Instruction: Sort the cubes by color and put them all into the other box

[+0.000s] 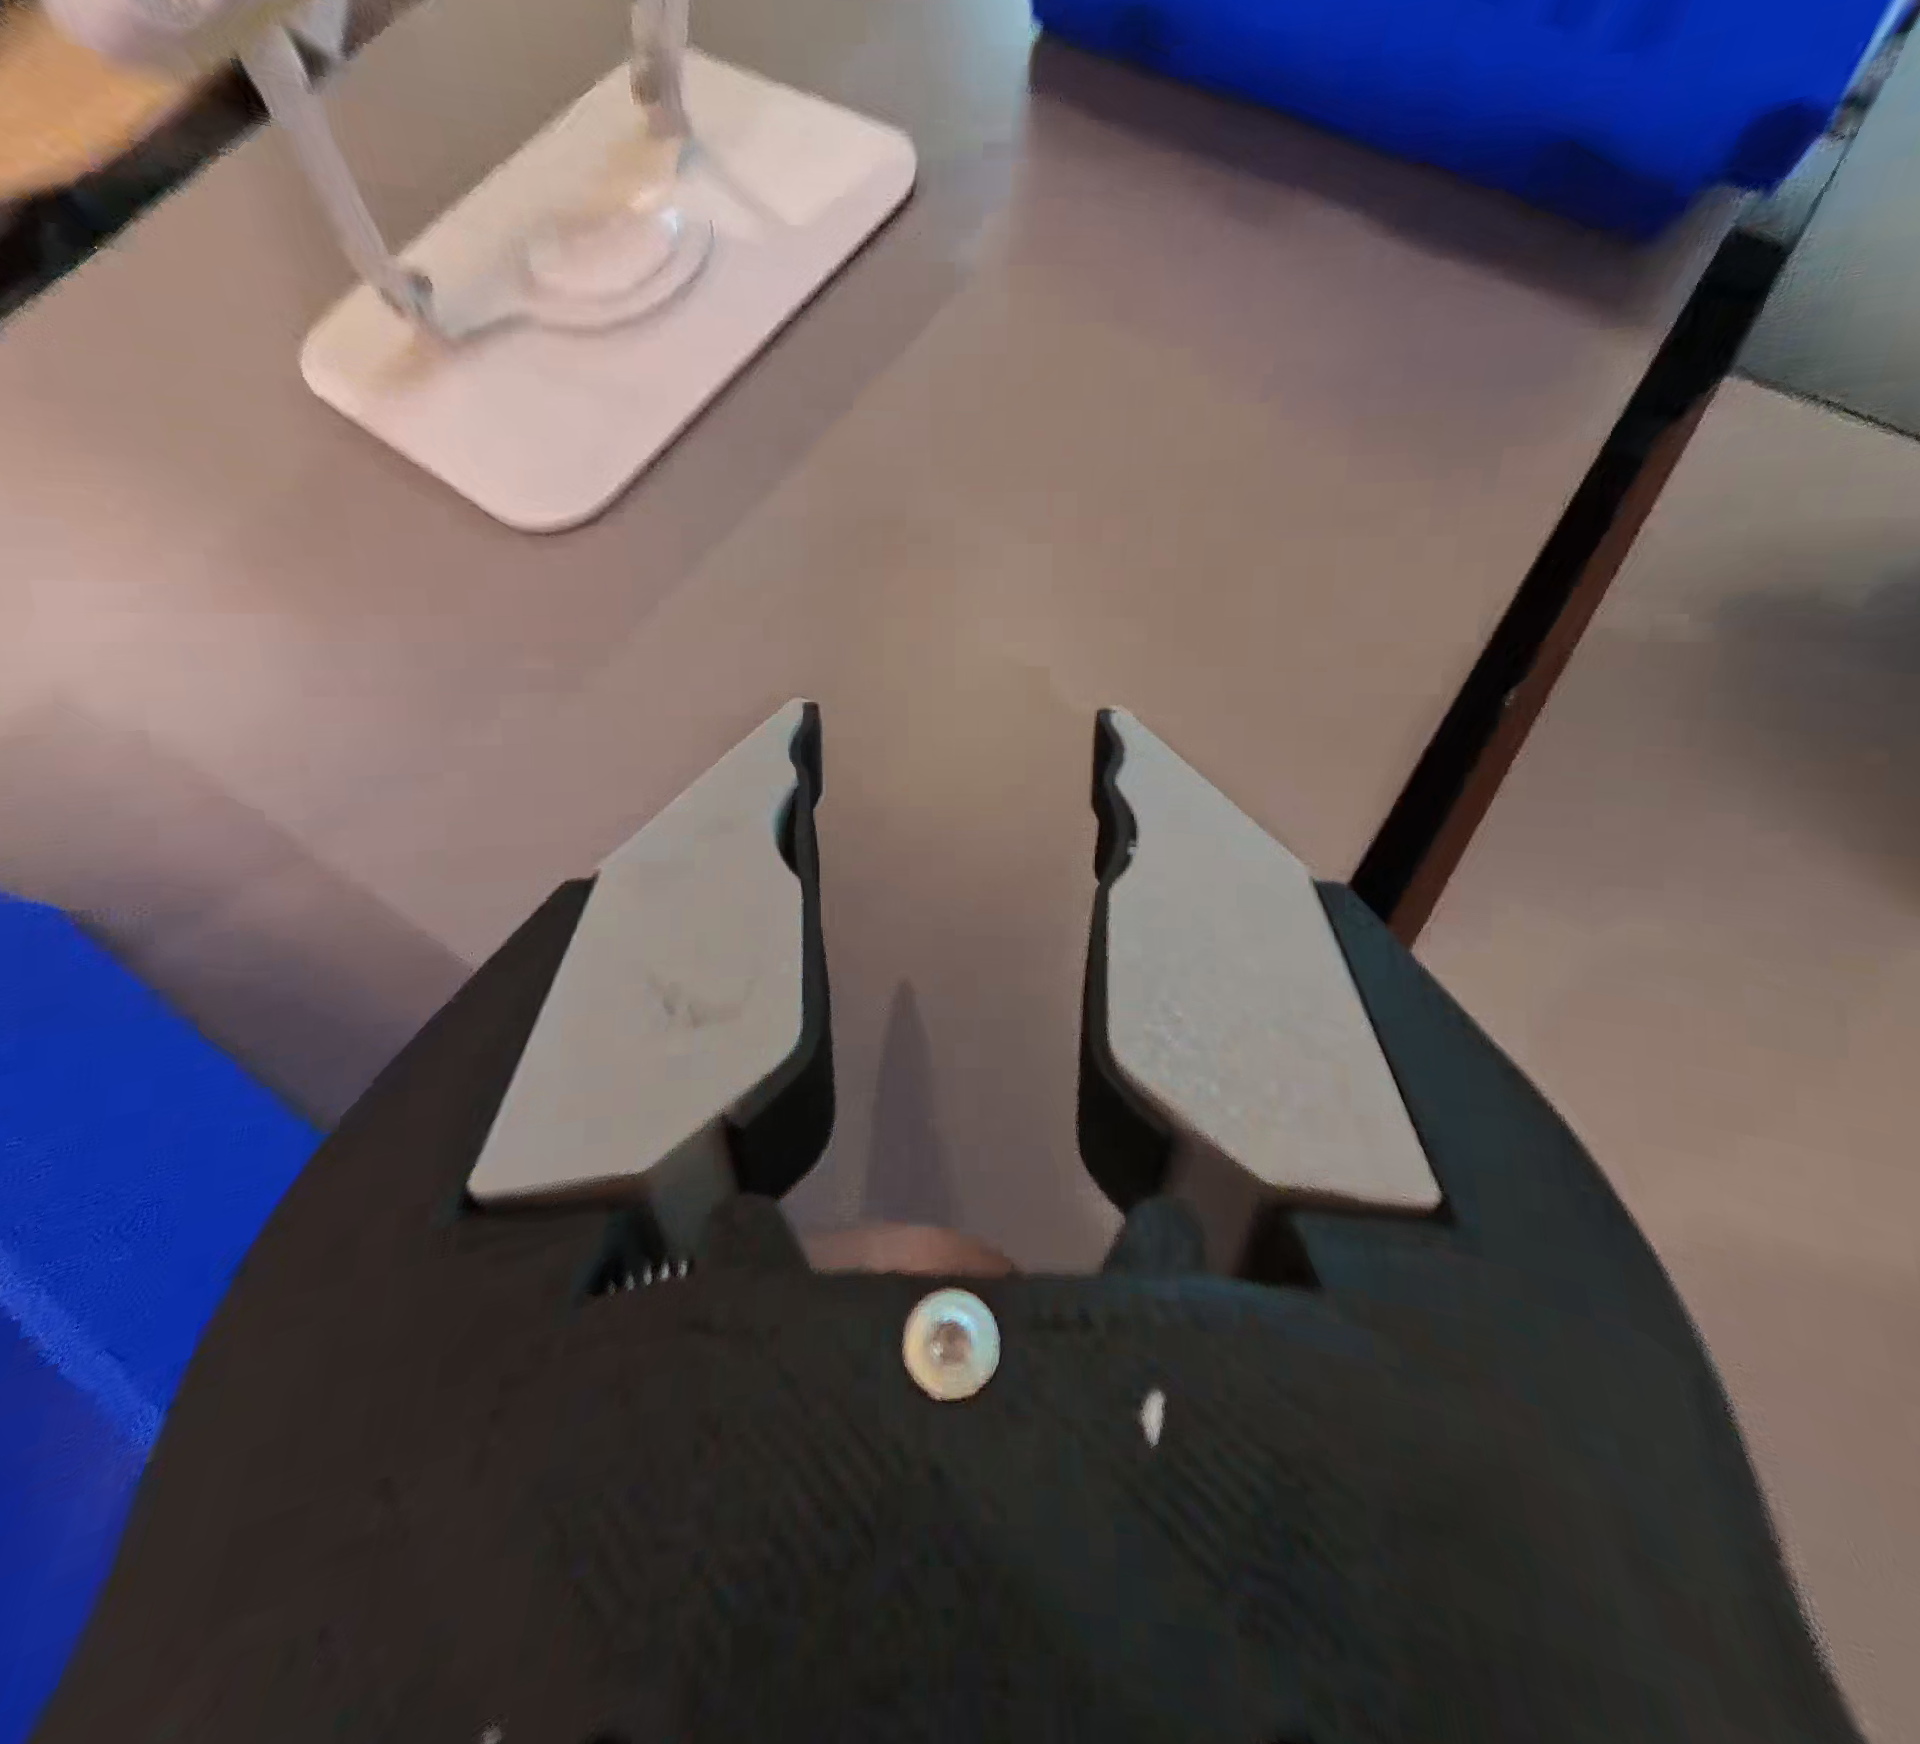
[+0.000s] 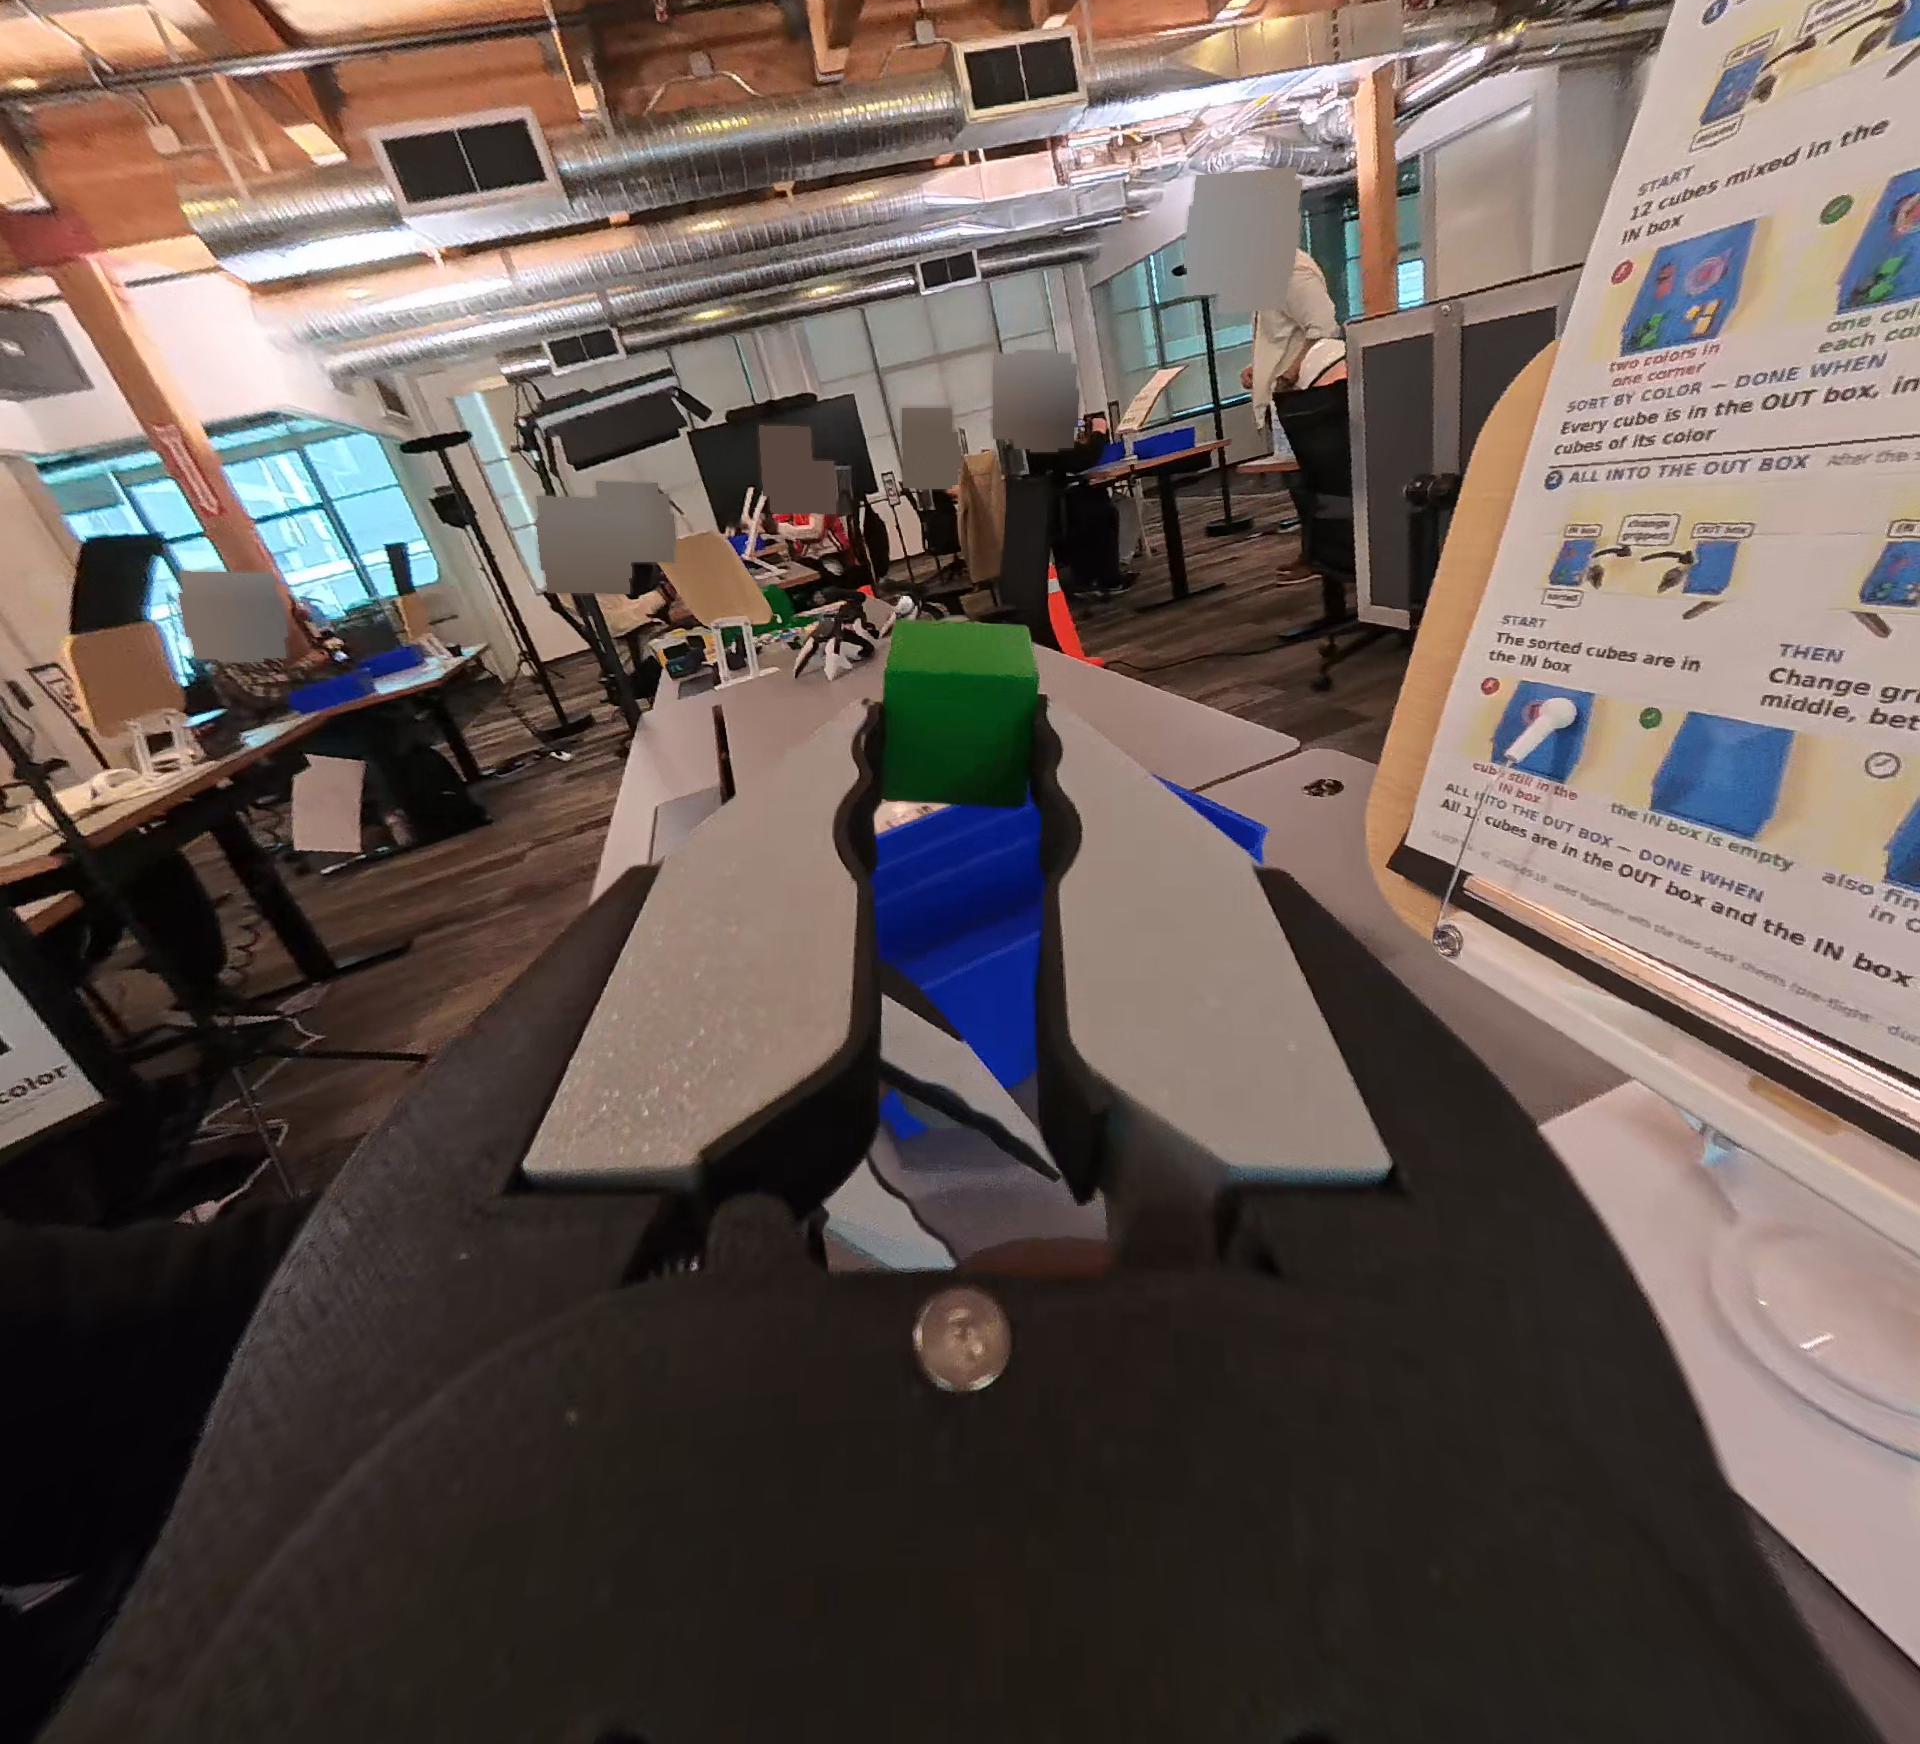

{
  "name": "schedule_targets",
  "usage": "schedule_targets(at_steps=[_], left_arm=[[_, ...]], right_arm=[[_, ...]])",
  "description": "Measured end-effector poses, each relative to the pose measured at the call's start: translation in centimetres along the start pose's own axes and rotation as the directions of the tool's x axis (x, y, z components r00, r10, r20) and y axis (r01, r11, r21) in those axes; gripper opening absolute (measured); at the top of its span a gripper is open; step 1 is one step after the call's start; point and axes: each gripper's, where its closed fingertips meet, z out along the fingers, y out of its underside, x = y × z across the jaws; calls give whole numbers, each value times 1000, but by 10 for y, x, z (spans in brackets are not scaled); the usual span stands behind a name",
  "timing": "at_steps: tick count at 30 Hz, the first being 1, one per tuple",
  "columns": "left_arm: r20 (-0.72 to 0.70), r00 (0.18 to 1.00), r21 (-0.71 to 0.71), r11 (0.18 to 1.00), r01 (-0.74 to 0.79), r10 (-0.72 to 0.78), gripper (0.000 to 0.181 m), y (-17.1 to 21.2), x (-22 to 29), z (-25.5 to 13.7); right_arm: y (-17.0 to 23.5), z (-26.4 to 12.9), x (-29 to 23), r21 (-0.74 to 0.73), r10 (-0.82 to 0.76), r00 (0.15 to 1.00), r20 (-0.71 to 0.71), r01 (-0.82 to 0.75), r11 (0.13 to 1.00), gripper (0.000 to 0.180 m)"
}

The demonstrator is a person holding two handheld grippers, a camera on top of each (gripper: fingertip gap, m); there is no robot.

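In the right wrist view my right gripper is shut on a green cube, pinched at the fingertips and held up in the air above a blue box that shows between the fingers. In the left wrist view my left gripper is open and empty, hovering over the bare grey table. A blue box stands at the far right of that view, and a second blue box edge shows at the lower left. No other cubes are visible.
A white stand with a flat base sits on the table ahead-left of the left gripper. The table's dark right edge runs diagonally. An instruction sheet on a wooden-backed stand stands close on the right. Desks and people fill the room behind.
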Motion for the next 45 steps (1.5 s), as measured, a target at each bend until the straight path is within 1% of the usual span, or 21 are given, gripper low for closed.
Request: schedule_targets(at_steps=[2, 3, 6, 12, 19, 22, 24, 28, 31, 33, 36, 38, 41, 45], left_arm=[[62, 998, 69, 997, -32, 28, 50, -17, -3, -8], [60, 998, 100, 994, -37, 31, 47, -23, -1, -11], [-10, 1000, 181, 983, 1, 1, 44, -30, 14, -11], [24, 998, 103, 993, -53, 51, 43, -13, 21, 14], [44, 989, 26, 989, -144, 143, 43, 5, 26, 32], [50, 987, -3, 989, -150, 150, 43, 13, 23, 39], [66, 987, -37, 989, -145, 147, 43, 20, 16, 41], [84, 990, -30, 994, -108, 110, 43, 20, 6, 38], [95, 990, -17, 995, -102, 103, 43, 18, 3, 37], [100, 989, -21, 994, -105, 107, 43, 19, 2, 37], [104, 988, -46, 993, -113, 117, 43, 24, 2, 41], [108, 987, -65, 991, -114, 121, 43, 28, 0, 43], [110, 986, -85, 990, -117, 126, 43, 32, -2, 45], [124, 988, -66, 994, -81, 89, 43, 29, -9, 41]], right_arm=[[-4, -3, -1, 12, 8, 1000, 9, -9, 1000, 24], [-4, -3, 0, 11, 5, 1000, 3, -5, 1000, 24], [-2, -6, 7, -15, -20, 999, -35, 20, 1000, 24], [-3, -16, 25, -46, -78, 987, -138, 72, 996, 24], [-5, -31, 36, -59, -100, 974, -205, 89, 994, 24], [-4, -42, 38, -73, -106, 966, -236, 91, 993, 24], [1, -56, 43, -111, -125, 954, -274, 97, 989, 24], [4, -99, 66, -219, -191, 896, -401, 109, 970, 25], [0, -145, 93, -289, -247, 816, -522, 103, 952, 24], [0, -178, 115, -329, -261, 761, -593, 67, 942, 24], [17, -223, 148, -373, -244, 702, -669, -34, 927, 25], [38, -242, 168, -404, -224, 681, -697, -115, 907, 25], [75, -252, 193, -460, -210, 673, -709, -214, 862, 25], [126, -249, 215, -553, -217, 691, -690, -310, 773, 25]])
